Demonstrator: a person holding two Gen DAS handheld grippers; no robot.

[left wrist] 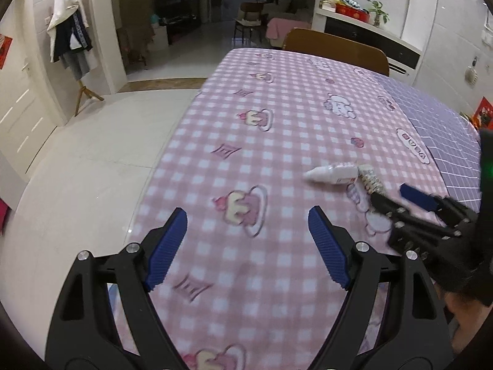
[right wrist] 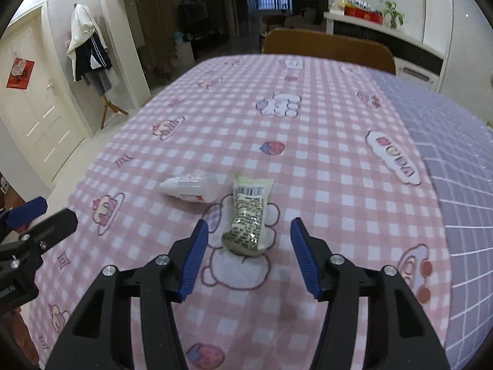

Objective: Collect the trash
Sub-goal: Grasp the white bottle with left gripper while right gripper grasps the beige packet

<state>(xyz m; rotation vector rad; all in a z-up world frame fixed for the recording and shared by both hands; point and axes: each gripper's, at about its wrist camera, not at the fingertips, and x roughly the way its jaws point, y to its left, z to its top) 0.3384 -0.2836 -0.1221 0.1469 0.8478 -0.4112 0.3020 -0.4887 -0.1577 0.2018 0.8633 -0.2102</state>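
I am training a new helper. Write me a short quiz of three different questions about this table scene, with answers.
1. True or false: the right gripper is shut on the wrapper.
2. Multiple choice: the white bottle is A) upright, B) lying on its side, C) held by the left gripper.
3. Fill in: the bottle and wrapper rest on a pink checked ____.

Key
1. False: the jaws are open, and the wrapper lies just ahead of them, untouched.
2. B.
3. Tablecloth.
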